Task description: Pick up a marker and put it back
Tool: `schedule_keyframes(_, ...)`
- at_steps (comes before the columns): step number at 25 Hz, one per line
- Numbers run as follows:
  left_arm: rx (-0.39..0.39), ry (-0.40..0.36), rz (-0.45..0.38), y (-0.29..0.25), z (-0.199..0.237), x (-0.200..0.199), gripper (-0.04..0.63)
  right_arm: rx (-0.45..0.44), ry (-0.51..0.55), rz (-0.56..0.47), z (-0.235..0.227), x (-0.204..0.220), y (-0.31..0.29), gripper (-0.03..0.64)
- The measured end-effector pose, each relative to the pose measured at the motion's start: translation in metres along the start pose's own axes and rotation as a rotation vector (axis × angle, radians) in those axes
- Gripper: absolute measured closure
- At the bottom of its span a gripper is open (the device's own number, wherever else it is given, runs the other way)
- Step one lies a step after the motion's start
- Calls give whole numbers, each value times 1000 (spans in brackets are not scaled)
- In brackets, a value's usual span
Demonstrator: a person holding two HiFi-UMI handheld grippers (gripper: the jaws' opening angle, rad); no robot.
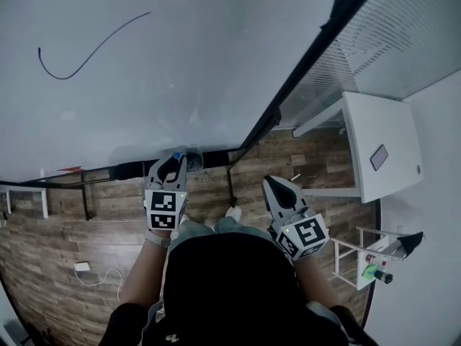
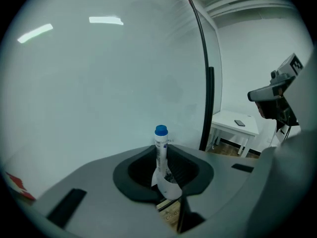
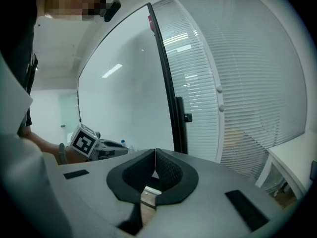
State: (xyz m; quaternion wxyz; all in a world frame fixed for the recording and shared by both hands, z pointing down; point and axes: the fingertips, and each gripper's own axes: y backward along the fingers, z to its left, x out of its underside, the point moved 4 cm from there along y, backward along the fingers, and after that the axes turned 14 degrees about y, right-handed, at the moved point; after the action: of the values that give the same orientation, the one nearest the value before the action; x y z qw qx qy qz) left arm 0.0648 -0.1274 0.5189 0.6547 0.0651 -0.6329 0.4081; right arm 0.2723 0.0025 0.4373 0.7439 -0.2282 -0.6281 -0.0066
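blue-capped marker [image 2: 161,144] is gripped in the left tongs [image 2: 166,172], long axis upright before the whiteboard [image 2: 99,83], right tongs [image 3: 155,168] closed, empty, farther off.

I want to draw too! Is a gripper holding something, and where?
The left gripper holds a white marker with a blue cap by its lower barrel; the right gripper is empty.

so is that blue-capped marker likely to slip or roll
Probably stiff and light: the marker stands upright, unbent, between the jaws of the left gripper. Its smooth round barrel could slip or pivot there, and would likely roll if laid flat.
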Motion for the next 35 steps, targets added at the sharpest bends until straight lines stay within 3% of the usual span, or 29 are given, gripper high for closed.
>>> schedule_keyframes(13,33,98,-192,69,8,-77,515,-105,28,-71,26,-43,-37,588)
schedule_keyframes(18,9,98,-251,99,25,-95,515,-151,43,-95,43,-60,-53,588)
schedule_keyframes(35,-167,150,-216,179,86,-48,515,-321,79,-120,116,-85,-91,588)
